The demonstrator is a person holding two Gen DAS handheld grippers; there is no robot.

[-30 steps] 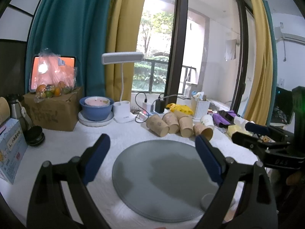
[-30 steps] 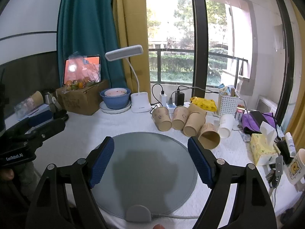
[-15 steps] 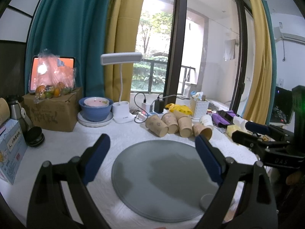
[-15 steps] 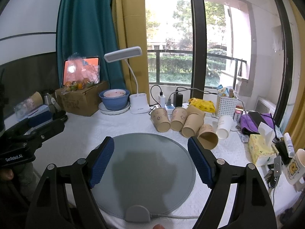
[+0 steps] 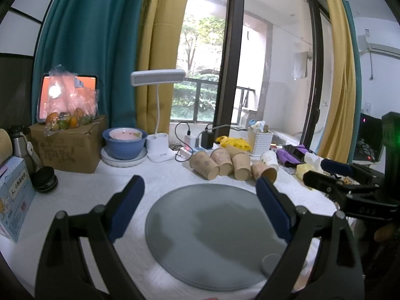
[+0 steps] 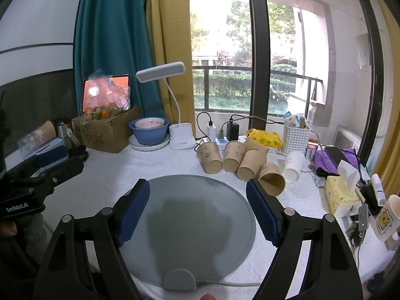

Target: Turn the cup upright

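Observation:
Several brown paper cups point(image 6: 235, 158) lie on their sides in a row behind a round grey mat point(image 6: 190, 222), mouths toward me; a white paper cup point(image 6: 293, 166) lies at the row's right end. The same cups point(image 5: 225, 161) show in the left wrist view beyond the mat point(image 5: 212, 230). My left gripper point(image 5: 200, 212) is open and empty above the mat's near left. My right gripper point(image 6: 197, 210) is open and empty above the mat's near edge. Each gripper is short of the cups.
A white desk lamp point(image 6: 181, 135), a blue bowl point(image 6: 148, 132) on a plate and a cardboard box point(image 6: 107, 130) stand at the back left. A white basket point(image 6: 296, 135), tissue box point(image 6: 341, 195) and bear mug point(image 6: 388, 217) crowd the right. A power strip with cables lies behind the cups.
Both views have shifted only slightly; the cups and mat sit a touch further left and lower. Both grippers stay open and empty.

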